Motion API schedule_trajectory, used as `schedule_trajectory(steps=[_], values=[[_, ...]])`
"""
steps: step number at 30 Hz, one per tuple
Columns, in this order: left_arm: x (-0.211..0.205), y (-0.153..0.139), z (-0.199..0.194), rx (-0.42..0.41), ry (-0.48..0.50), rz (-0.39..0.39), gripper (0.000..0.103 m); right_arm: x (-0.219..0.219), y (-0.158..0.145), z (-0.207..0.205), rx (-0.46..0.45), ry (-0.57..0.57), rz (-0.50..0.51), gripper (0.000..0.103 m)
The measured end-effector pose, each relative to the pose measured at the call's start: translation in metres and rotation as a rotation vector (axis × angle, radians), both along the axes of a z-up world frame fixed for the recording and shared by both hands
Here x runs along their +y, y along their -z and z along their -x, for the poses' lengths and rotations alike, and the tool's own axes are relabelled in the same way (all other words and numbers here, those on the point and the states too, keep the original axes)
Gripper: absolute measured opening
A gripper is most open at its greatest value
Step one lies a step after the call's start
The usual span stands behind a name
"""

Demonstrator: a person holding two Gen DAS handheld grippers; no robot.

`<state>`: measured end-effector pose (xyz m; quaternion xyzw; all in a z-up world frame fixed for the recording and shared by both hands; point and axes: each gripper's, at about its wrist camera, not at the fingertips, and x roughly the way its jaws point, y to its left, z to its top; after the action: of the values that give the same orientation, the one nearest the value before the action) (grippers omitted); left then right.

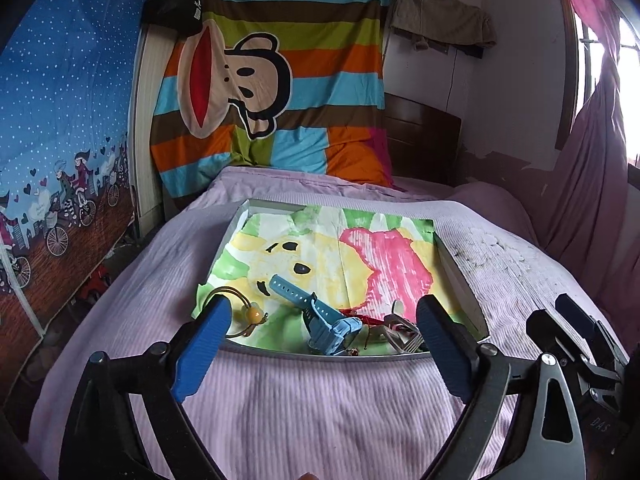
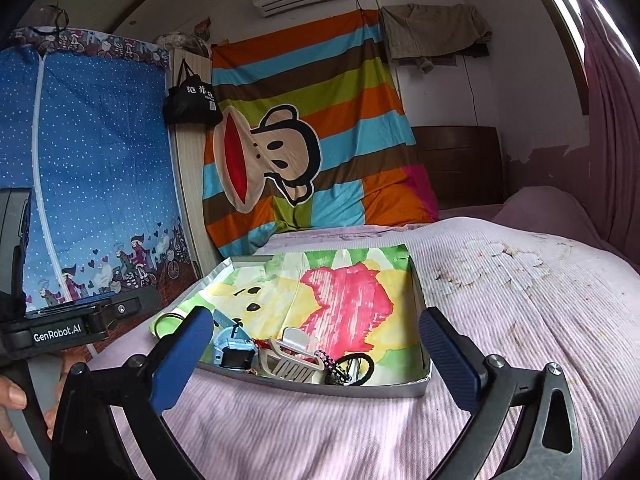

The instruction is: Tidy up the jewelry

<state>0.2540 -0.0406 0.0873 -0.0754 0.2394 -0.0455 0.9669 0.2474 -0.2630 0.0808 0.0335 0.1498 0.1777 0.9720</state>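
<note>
A shallow grey tray (image 1: 460, 276) lined with a cartoon cloth lies on the bed; it also shows in the right wrist view (image 2: 418, 292). At its near edge lie a blue watch (image 1: 320, 320), a hair tie with a yellow bead (image 1: 254, 314), a red cord (image 1: 362, 318) and a white hair claw (image 2: 292, 356). A black hair tie (image 2: 362, 366) and a beaded piece (image 2: 334, 366) lie beside the claw. My left gripper (image 1: 324, 344) is open and empty, just short of the tray's near rim. My right gripper (image 2: 316, 354) is open and empty, also at the near rim.
The lilac bedspread (image 1: 304, 412) surrounds the tray. A striped monkey blanket (image 1: 272, 80) hangs behind, a blue fabric wardrobe (image 2: 88, 168) stands left, and a pink curtain (image 1: 584, 184) hangs right. The left gripper's body (image 2: 68, 328) shows at the right view's left edge.
</note>
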Motion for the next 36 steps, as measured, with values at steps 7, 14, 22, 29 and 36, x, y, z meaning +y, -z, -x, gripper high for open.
schedule_trajectory(steps=[7,14,22,29,36], values=[[0.014,-0.023,0.042,-0.071,-0.017,-0.005,0.094,0.01,-0.018,0.027,-0.035,-0.02,0.006,0.103],[0.025,-0.034,0.084,-0.125,-0.035,-0.007,0.094,0.02,-0.023,0.054,-0.048,-0.027,0.02,0.103],[0.034,-0.037,0.131,-0.162,-0.042,-0.008,0.094,0.027,-0.021,0.091,-0.055,-0.035,0.049,0.103],[0.031,-0.029,0.168,-0.184,-0.044,-0.026,0.095,0.025,-0.012,0.12,-0.042,-0.032,0.044,0.103],[0.031,-0.018,0.198,-0.195,-0.049,-0.044,0.095,0.024,-0.004,0.147,-0.04,-0.032,0.039,0.103]])
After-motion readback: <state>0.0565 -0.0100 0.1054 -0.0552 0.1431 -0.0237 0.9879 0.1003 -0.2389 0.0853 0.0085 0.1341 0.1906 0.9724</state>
